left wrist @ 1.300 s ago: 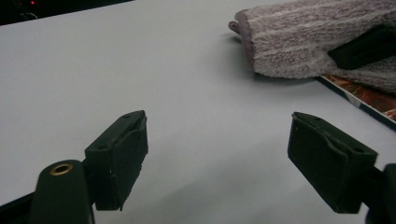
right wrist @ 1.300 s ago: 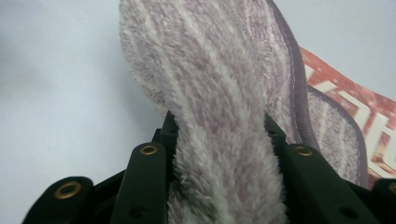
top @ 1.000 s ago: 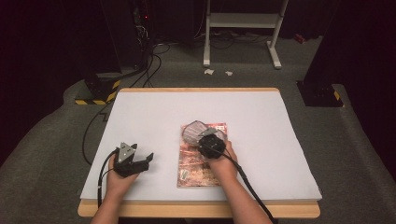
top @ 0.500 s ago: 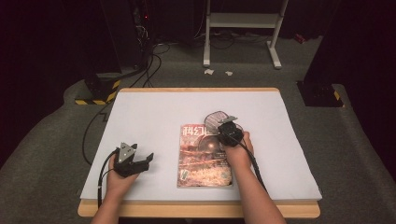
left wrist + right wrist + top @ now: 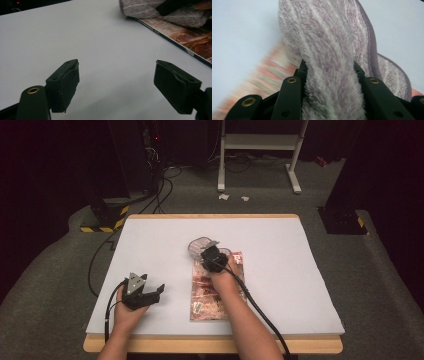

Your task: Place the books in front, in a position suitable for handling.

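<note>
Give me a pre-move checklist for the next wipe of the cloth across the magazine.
1. Cloth pinched between the right gripper's jaws: ok.
2. Cloth resting at the magazine's top edge: ok.
3. Magazine lying flat on the table: ok.
4. Left gripper open, holding nothing: ok.
5. Left gripper steadying the magazine: not ok, it sits on the bare sheet beside it.
6. Cloth pressing firmly on the cover: cannot tell.

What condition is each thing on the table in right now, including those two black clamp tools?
Cloth: bunched, pinched in the right gripper, touching the magazine's top edge.
Magazine: closed, flat on the table.
Right gripper: jaws clamped on the cloth.
Left gripper: jaws wide open, holding nothing, low over the table.
Table: covered by a white sheet.
</note>
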`<action>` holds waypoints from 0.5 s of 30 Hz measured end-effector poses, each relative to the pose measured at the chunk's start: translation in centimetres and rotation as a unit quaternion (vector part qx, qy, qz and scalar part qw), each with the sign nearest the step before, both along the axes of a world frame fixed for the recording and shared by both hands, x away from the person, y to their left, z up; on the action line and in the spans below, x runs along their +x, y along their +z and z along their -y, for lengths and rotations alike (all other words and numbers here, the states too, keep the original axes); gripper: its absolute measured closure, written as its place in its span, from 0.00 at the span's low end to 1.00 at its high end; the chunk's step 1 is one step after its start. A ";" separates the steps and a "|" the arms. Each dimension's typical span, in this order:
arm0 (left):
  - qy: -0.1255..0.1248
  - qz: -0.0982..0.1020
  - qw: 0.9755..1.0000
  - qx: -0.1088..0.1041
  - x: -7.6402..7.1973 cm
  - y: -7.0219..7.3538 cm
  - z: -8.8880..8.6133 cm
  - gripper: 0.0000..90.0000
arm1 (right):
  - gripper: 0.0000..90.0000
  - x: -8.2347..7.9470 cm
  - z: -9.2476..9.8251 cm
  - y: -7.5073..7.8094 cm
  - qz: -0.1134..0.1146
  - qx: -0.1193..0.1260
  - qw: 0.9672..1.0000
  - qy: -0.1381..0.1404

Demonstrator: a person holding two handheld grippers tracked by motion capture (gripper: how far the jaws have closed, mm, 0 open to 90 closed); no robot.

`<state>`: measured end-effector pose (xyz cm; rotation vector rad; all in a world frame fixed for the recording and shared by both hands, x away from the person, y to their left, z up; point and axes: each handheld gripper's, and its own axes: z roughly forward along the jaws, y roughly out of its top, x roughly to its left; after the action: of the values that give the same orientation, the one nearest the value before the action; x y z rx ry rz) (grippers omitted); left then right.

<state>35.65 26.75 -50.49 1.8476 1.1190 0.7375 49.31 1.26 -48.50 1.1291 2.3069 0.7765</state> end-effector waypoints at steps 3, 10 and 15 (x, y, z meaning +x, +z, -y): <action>0.000 0.000 1.000 -0.002 0.0 0.0 0.0 0.23 | 0.72 -0.3 -2.1 -0.1 0.000 0.009 1.000 0.019; 0.000 0.001 1.000 -0.003 -0.1 0.0 -0.1 0.23 | 0.72 0.0 -1.0 -0.2 0.005 0.009 1.000 0.010; 0.001 0.003 1.000 -0.004 -0.1 0.0 0.0 0.23 | 0.72 0.8 4.2 -0.1 0.006 0.010 0.999 -0.041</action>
<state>35.55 26.80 -50.49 1.8364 1.1184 0.7389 50.06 -2.98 -48.64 1.2168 2.2328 0.7739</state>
